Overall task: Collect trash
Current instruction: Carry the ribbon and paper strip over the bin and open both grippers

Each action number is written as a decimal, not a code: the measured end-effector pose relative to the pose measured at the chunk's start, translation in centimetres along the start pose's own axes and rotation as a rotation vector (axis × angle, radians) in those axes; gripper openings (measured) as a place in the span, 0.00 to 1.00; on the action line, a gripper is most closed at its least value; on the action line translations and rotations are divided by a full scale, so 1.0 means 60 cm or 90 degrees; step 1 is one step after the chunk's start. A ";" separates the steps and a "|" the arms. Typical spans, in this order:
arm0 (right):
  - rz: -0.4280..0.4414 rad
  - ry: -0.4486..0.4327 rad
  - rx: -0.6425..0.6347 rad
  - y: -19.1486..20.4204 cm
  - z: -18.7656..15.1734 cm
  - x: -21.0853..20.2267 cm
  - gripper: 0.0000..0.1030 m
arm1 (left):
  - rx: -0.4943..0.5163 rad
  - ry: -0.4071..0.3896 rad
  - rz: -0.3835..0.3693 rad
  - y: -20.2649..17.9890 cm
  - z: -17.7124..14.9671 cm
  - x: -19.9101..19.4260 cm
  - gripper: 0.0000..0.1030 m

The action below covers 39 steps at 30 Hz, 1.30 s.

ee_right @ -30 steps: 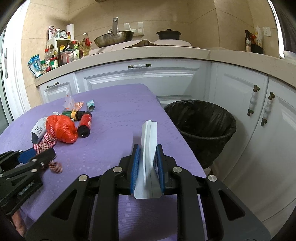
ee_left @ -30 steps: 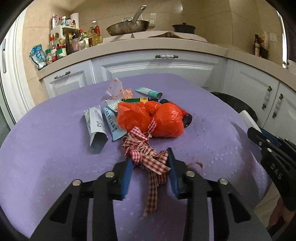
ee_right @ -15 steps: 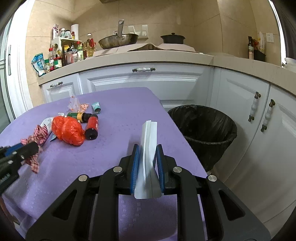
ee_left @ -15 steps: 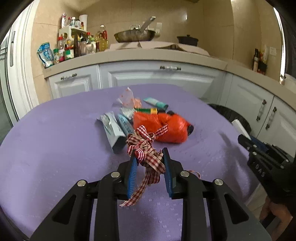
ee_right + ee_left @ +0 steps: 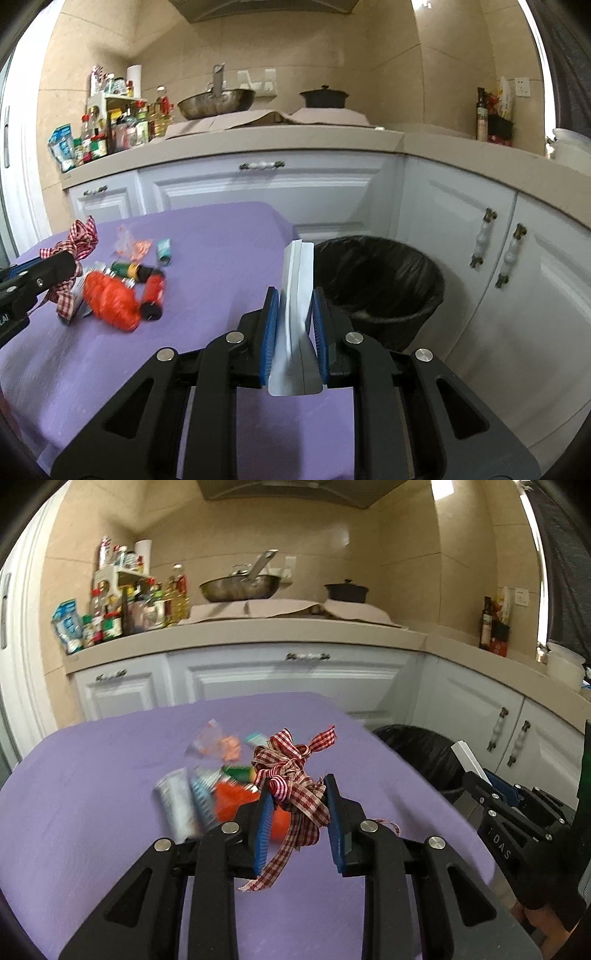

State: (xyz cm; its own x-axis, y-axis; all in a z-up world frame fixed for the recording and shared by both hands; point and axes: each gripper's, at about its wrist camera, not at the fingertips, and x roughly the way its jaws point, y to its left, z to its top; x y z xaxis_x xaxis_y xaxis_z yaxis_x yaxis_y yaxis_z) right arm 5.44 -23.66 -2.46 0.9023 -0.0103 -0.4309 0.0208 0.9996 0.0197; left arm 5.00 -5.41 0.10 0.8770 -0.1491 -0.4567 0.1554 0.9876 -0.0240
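The left tool (image 5: 297, 805) is clamped on a checked ribbon (image 5: 291, 775), held clear above the purple desk (image 5: 92, 794); its loose tail hangs down. The right tool (image 5: 294, 325) grips a folded white paper (image 5: 297, 273), its long axis running forward and up along the fingers, toward the black bin (image 5: 380, 280) just beside the desk. An orange bag (image 5: 110, 299), bottles and tubes lie on the desk.

Left wrist view: tubes (image 5: 181, 805) and orange bag (image 5: 231, 805) motion-blurred, bag partly behind my jaws and ribbon (image 5: 291, 775), bin (image 5: 417, 753) partly behind my right gripper (image 5: 480, 775), counter bottle labels (image 5: 99, 144) too small to read.
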 end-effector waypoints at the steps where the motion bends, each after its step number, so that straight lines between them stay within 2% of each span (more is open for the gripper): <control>1: -0.006 -0.005 0.002 -0.009 0.008 0.001 0.18 | 0.005 -0.003 -0.007 -0.009 0.007 0.005 0.27; 10: -0.050 -0.041 0.016 -0.076 0.064 0.024 0.18 | 0.038 -0.022 -0.050 -0.085 0.057 0.055 0.27; 23: -0.079 -0.046 0.036 -0.166 0.106 0.094 0.18 | 0.081 -0.035 -0.075 -0.184 0.115 0.144 0.27; 39: -0.101 -0.026 0.065 -0.242 0.123 0.201 0.18 | 0.114 0.014 -0.079 -0.267 0.133 0.274 0.27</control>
State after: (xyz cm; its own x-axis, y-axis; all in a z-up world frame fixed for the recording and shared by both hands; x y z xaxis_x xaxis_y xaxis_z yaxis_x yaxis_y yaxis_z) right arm 19.21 -38.50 -1.29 0.9009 -0.1701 -0.3994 0.2053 0.9776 0.0467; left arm 20.55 -24.09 0.08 0.8361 -0.2666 -0.4795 0.3423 0.9365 0.0761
